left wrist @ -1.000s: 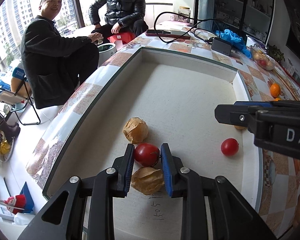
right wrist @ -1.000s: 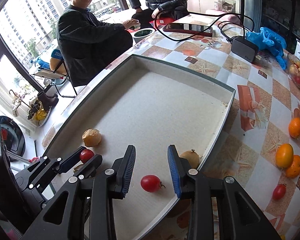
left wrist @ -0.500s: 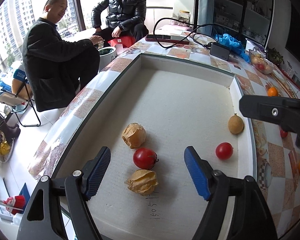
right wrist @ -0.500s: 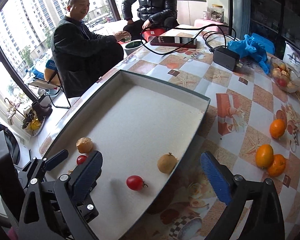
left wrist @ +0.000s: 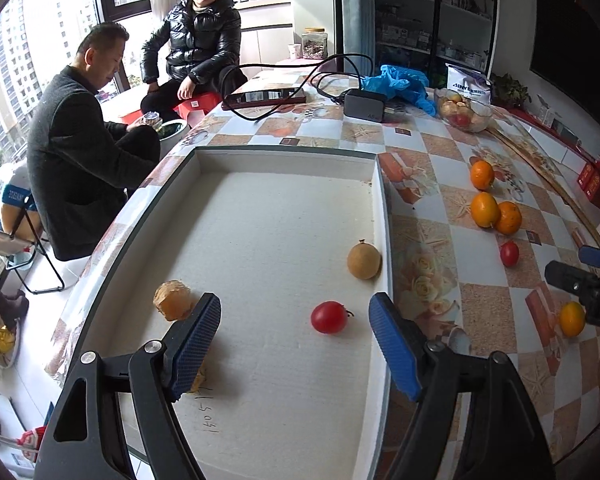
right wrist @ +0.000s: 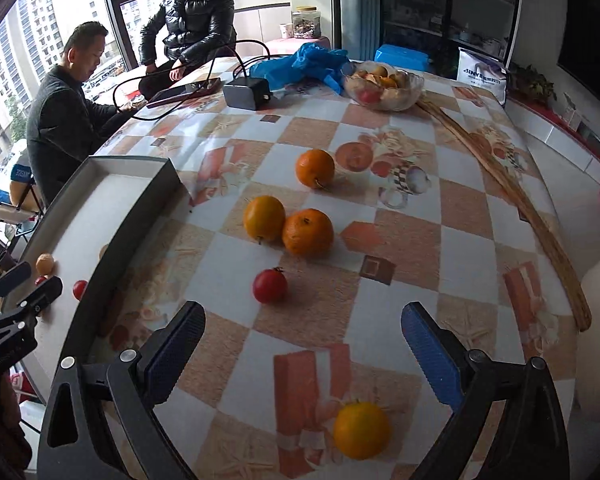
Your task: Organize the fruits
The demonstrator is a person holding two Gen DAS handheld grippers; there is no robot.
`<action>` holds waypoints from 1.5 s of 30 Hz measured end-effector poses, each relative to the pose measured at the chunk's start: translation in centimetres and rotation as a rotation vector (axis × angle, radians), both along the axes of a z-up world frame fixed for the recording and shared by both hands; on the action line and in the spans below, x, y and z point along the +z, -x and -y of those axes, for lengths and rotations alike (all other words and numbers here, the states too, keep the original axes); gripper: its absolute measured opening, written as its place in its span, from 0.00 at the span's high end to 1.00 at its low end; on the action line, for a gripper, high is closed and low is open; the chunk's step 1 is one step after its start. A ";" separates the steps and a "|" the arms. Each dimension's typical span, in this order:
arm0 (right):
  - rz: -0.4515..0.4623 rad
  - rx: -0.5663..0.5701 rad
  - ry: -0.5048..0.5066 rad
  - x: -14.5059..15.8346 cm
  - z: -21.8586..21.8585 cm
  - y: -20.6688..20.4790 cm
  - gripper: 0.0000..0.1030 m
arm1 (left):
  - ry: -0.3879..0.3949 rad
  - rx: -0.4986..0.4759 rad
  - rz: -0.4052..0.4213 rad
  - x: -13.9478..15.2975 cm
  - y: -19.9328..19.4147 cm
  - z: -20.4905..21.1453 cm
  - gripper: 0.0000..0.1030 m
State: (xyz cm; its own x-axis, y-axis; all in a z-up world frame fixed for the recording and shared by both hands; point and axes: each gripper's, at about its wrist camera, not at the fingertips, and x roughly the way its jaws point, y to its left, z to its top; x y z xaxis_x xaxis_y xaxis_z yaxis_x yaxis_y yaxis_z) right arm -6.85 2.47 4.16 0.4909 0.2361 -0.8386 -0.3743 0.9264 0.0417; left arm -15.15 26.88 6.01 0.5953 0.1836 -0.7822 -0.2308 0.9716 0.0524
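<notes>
My left gripper (left wrist: pixel 296 344) is open and empty over the white foam tray (left wrist: pixel 382 216). In the tray lie a red tomato (left wrist: pixel 329 317), a tan round fruit (left wrist: pixel 364 260) by the right wall and a papery husk fruit (left wrist: pixel 173 300) beside my left finger. My right gripper (right wrist: pixel 304 344) is open and empty above the checkered table. Between its fingers lie a yellow-orange fruit (right wrist: pixel 361 430) and, farther off, a red tomato (right wrist: pixel 270 286). Beyond are three oranges (right wrist: pixel 307 232), (right wrist: pixel 264 218), (right wrist: pixel 315 168).
A glass bowl of fruit (right wrist: pixel 384 84), a blue bag (right wrist: pixel 300 64), a black charger (right wrist: pixel 246 92) with cable and a phone (left wrist: pixel 264 98) lie at the table's far end. A long wooden stick (right wrist: pixel 512 200) lies to the right. Two people (left wrist: pixel 80 144) sit beyond the left edge.
My left gripper let go of a tomato in the tray, opened and shifted right. My right gripper opened and swung right, out of the tray over the table's loose fruit.
</notes>
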 end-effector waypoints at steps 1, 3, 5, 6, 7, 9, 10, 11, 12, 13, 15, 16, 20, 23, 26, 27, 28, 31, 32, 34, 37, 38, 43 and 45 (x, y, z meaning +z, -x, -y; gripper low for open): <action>-0.003 0.009 0.017 -0.6 0.4 0.5 0.04 | 0.003 -0.014 0.001 0.0 -0.1 0.7 0.22; 0.006 0.019 0.065 -1.9 0.8 1.5 0.04 | 0.003 -0.041 0.004 0.0 -0.2 2.0 0.22; 0.006 0.024 0.095 -3.1 0.8 2.1 0.04 | 0.001 -0.060 -0.002 -0.2 -0.5 3.0 0.22; -0.001 0.026 0.092 -3.7 0.8 2.2 0.04 | 0.003 -0.066 -0.008 -0.3 -0.6 3.5 0.22; -0.005 0.030 0.071 -3.9 0.8 2.3 0.12 | 0.007 -0.072 -0.012 -0.5 -0.7 3.9 0.22; 0.020 0.018 0.058 -3.8 0.9 2.5 0.19 | 0.009 -0.084 -0.019 -0.7 -0.8 4.6 0.22; 0.027 0.017 0.051 -3.7 0.9 2.5 0.28 | 0.006 -0.089 -0.023 -0.7 -0.9 4.9 0.22; 0.036 0.013 0.050 -3.5 0.9 2.5 0.42 | 0.003 -0.095 -0.025 -0.8 -0.9 5.2 0.22; 0.039 0.011 0.047 -3.3 0.9 2.5 0.51 | 0.002 -0.100 -0.026 -0.7 -1.0 5.4 0.23; 0.034 0.013 0.032 -3.2 1.0 2.5 0.70 | 0.000 -0.104 -0.023 -0.7 -1.0 5.6 0.23; 0.026 0.005 0.007 -3.1 1.2 2.3 0.72 | -0.003 -0.106 -0.020 -0.5 -1.1 5.7 0.23; 0.025 0.003 0.002 -3.0 1.3 2.3 0.72 | 0.000 -0.108 -0.020 -0.5 -1.2 5.7 0.23; 0.017 0.007 -0.020 -2.8 1.2 2.3 0.74 | 0.005 -0.109 -0.018 -0.5 -1.2 6.0 0.23; 0.022 0.017 -0.034 -2.3 0.9 2.2 0.74 | 0.004 -0.115 -0.019 -0.6 -1.2 6.1 0.23; 0.018 0.027 -0.056 -1.9 0.6 2.0 0.74 | 0.005 -0.121 -0.018 -0.7 -1.2 6.2 0.23; 0.011 0.030 -0.071 -1.7 0.6 1.9 0.74 | 0.004 -0.125 -0.017 -0.8 -1.2 6.3 0.23; 0.003 0.032 -0.085 -1.6 0.5 1.7 0.74 | 0.001 -0.128 -0.014 -0.8 -1.1 6.4 0.23; -0.035 0.037 -0.151 -1.1 0.4 1.0 0.74 | -0.013 -0.148 -0.007 -1.1 -0.6 6.7 0.23; -0.048 0.037 -0.173 -1.0 0.4 0.7 0.74 | -0.015 -0.158 -0.003 -1.2 -0.4 6.9 0.23; -0.077 0.042 -0.221 -0.6 0.2 0.1 0.74 | -0.015 -0.182 0.006 -1.4 0.1 7.2 0.23; -0.096 0.054 -0.251 0.1 -0.8 -0.7 0.74 | -0.012 -0.239 0.022 -1.6 0.9 8.0 0.23; -0.096 0.063 -0.253 0.4 -1.3 -0.9 0.74 | -0.017 -0.264 0.027 -1.7 1.3 8.5 0.22; -0.082 0.089 -0.207 1.1 -3.9 -1.5 0.73 | -0.022 -0.338 0.016 -2.6 2.3 9.9 0.22; -0.087 0.085 -0.149 0.6 -3.6 -1.3 0.72 | -0.022 -0.349 0.010 -3.0 2.5 10.2 0.22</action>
